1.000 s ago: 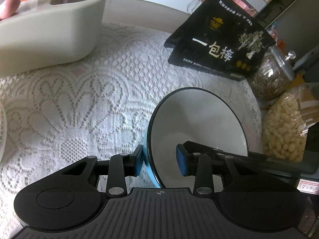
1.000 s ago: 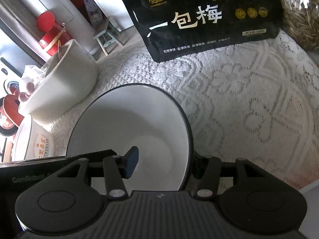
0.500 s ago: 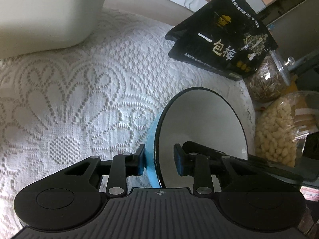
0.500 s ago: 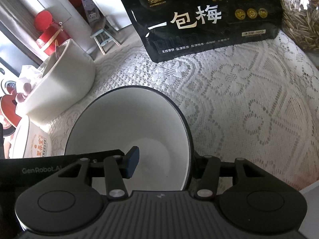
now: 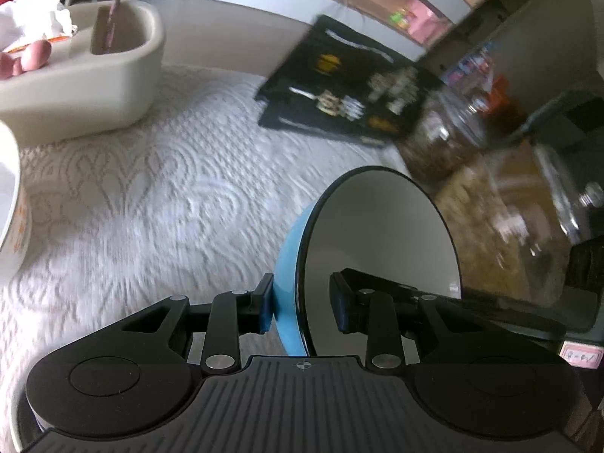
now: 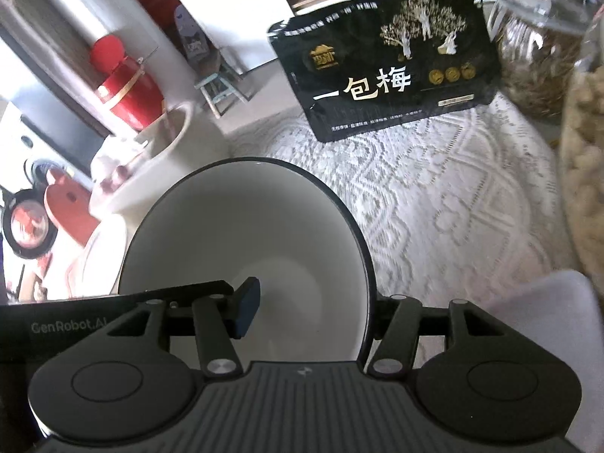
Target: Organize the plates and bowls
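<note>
A bowl [image 5: 377, 241], white inside, light blue outside with a dark rim, is held tilted above the lace tablecloth by both grippers. My left gripper [image 5: 302, 309] is shut on its rim, one pad outside and one inside. My right gripper [image 6: 313, 313] is shut on the opposite rim of the same bowl [image 6: 245, 249]; its right finger is hidden behind the bowl wall. A white bowl with orange print [image 5: 11, 207] sits at the far left edge of the left wrist view.
A cream tissue holder [image 5: 79, 87] stands at the back left. A black snack bag [image 6: 389, 75] lies at the back. Glass jars of seeds [image 6: 536, 49] and nuts [image 6: 585, 173] stand on the right. Red containers [image 6: 124, 87] are beyond the table.
Both grippers have lifted the bowl up and back from the cloth. The views now show more of the room, and the tissue holder and bag look further away.
</note>
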### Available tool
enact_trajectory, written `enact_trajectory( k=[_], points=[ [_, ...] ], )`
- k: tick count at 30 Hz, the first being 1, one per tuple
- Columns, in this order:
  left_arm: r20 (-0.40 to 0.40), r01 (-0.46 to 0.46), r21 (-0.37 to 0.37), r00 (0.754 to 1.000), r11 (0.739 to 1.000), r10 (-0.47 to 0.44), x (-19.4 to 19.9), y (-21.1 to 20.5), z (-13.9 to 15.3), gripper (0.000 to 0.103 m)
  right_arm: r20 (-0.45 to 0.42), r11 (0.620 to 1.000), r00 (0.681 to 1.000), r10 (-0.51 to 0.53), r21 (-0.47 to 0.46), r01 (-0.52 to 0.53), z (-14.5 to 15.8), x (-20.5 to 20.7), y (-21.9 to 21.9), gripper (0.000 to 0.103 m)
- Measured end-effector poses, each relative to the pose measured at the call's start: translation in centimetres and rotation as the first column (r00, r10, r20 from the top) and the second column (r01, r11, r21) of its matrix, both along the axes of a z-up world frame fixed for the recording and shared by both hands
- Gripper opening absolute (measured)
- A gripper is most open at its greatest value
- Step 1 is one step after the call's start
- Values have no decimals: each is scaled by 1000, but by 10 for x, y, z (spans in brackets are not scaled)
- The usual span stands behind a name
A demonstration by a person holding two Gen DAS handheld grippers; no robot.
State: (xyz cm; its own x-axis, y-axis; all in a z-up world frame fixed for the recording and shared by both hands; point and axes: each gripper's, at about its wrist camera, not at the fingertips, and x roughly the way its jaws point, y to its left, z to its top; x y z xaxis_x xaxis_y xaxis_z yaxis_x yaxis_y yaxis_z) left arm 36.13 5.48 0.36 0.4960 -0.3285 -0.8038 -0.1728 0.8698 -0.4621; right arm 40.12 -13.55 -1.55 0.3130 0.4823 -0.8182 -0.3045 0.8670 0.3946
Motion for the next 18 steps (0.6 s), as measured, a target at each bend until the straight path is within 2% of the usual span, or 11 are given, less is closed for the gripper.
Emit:
enact_trajectory(
  k=[5, 8, 15, 18],
  points=[
    [-9, 56, -61, 998, 997, -57, -38, -16, 0, 33, 10, 999, 1000, 21, -48, -20, 13, -41, -17, 60],
    [-21, 84, -64, 996, 994, -85, -61, -28, -9, 33, -6, 997, 999, 36, -61, -36, 10, -64, -27, 60],
    [-96, 90, -58, 991, 994, -95, -86, -39, -41, 33, -77, 996, 996, 53, -60, -58, -25, -90, -35, 62],
    [-110, 83, -18, 990, 996, -84, -90, -41, -48, 33, -82, 997, 996, 47, -57, -52, -35, -92, -37, 64]
  ],
)
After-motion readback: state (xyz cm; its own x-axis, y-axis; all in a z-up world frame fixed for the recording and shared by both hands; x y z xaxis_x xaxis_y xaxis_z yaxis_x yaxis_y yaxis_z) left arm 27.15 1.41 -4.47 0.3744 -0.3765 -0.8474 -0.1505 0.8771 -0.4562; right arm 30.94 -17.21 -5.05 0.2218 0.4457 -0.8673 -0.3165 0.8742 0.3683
